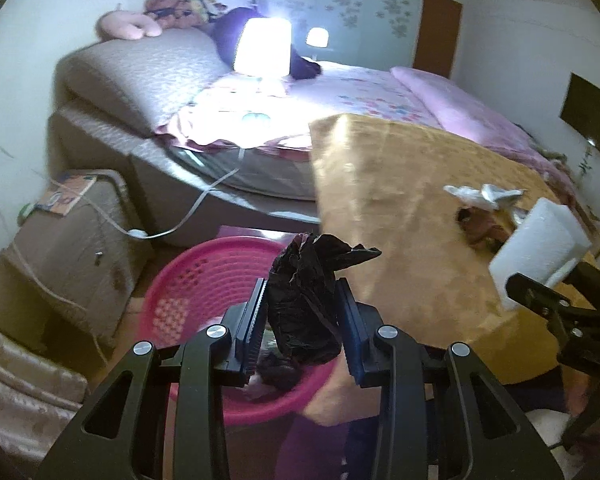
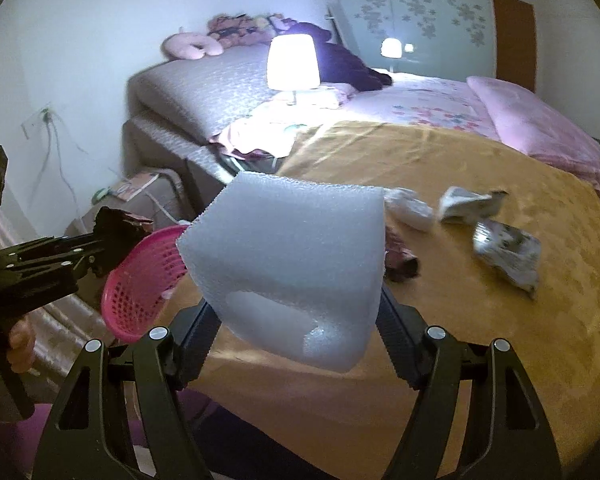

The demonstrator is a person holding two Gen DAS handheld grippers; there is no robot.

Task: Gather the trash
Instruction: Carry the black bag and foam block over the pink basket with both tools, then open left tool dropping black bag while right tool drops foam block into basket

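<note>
- Left gripper [image 1: 302, 320]: jaws about a third apart, pads clamped on a crumpled black bag [image 1: 306, 300]; the wad sticks up past the tips, long axis roughly along the fingers.
- Key relation: pink basket [image 1: 204, 276] sits directly under and just ahead of the L tips, below the table edge. The bag hangs over the basket's near-right part, so I judge a release would likely land inside; the rim is close on the right.
- Something dark and something pale are already in the basket bottom; can't tell what.
- Right gripper [image 2: 300, 280]: jaws well apart, closed on a white foam block [image 2: 288, 264]. Block is wide, its long side runs across the jaws, and it blocks much of the R view.
- From the R gripper, the basket [image 2: 140, 280] lies left and lower, w/ the L gripper [image 2: 112, 236] between it and the basket's far side. L hand is clearly nearer; R must swing left past the table corner.
- Pose: both point down and forward at a moderate slope, side by side, R a bit further over the gold-cloth table [image 2: 480, 320].
- Left on the table, ahead-right of the R tips: crumpled wrappers [image 2: 504, 256], pale wad [image 2: 410, 208], dark scrap [image 2: 400, 260].
- Risk, my read: both dropping at once could knock together; go L first.
</note>
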